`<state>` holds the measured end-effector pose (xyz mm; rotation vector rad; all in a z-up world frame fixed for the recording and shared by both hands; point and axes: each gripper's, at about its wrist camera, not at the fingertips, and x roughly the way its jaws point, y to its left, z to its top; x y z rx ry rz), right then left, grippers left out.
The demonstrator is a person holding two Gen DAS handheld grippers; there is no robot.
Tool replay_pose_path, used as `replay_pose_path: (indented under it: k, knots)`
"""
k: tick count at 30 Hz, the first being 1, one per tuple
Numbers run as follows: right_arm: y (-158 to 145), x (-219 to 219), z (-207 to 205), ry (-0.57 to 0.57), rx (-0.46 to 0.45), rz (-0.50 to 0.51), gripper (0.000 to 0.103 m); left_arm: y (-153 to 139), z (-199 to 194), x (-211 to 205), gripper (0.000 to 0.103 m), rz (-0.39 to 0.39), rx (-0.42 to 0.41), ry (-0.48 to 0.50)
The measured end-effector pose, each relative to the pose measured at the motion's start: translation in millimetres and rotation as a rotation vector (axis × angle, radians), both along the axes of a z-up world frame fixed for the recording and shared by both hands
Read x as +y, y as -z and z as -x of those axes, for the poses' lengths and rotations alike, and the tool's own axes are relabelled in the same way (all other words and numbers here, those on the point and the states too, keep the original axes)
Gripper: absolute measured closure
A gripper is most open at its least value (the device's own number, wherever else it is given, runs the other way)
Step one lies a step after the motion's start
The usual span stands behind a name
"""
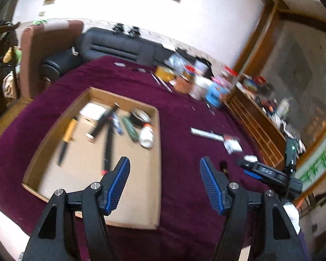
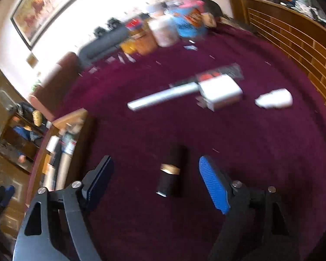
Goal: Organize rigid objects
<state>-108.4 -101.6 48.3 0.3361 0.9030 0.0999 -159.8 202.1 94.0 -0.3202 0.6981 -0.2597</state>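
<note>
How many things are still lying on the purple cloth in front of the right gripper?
4: a black tube nearest, a silver stick, a white box, a white cap farthest right. Blur may hide more.

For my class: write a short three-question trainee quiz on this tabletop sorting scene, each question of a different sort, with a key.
1. True or false: the right gripper is shut on the black tube with a gold band.
2. Where does the white bottle lie? A: inside the cardboard tray; B: on the maroon cloth outside it.
3. Fill in: the left gripper holds ____.

Key: 1 false, its jaws stand open and the tube lies on the cloth; 2 A; 3 nothing.
</note>
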Motion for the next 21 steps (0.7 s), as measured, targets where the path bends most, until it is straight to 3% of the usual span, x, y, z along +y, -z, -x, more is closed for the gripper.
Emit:
replay_pose_path:
  k: [5,8,9,11,16,18,21]
  knots:
    - [16.8,13.0,-18.5,-0.062,0.070,0.085,0.063,4.5,5.3,-26.4,0.042,-0.015,0.039,0.035]
    - [32.9,23.4,-25.8,-0.075,0.114,0.133,0.068,3.7,9.3,-35.2,0.042,-0.037,0.053,0.040]
    - [32.8,29.9,-27.2,-0.070,0.089,0.163,0.071,3.1,10.4,-37.1,0.042,-0.042,0.054,0.041]
    - [33.5,40.3,-30.4,-0.071,0.092,0.190,0.087,1.6,13.2,-37.2,0.042,-0.058,0.048,0.030]
    - [34.5,59.7,-29.1,-0.089,0.113,0.109,0.087,8.3,11.5,-32.3,0.042,-0.042,0.069,0.001]
    - [36.2,65.6,-26.6,-0.135,0.135,-0.002,0.087,11.5,10.4,-33.4,0.042,-0.033,0.085,0.005]
    - [34.2,64.6,-27.8,-0.135,0.129,-0.085,0.087,11.6,12.2,-36.0,0.042,-0.048,0.081,0.004]
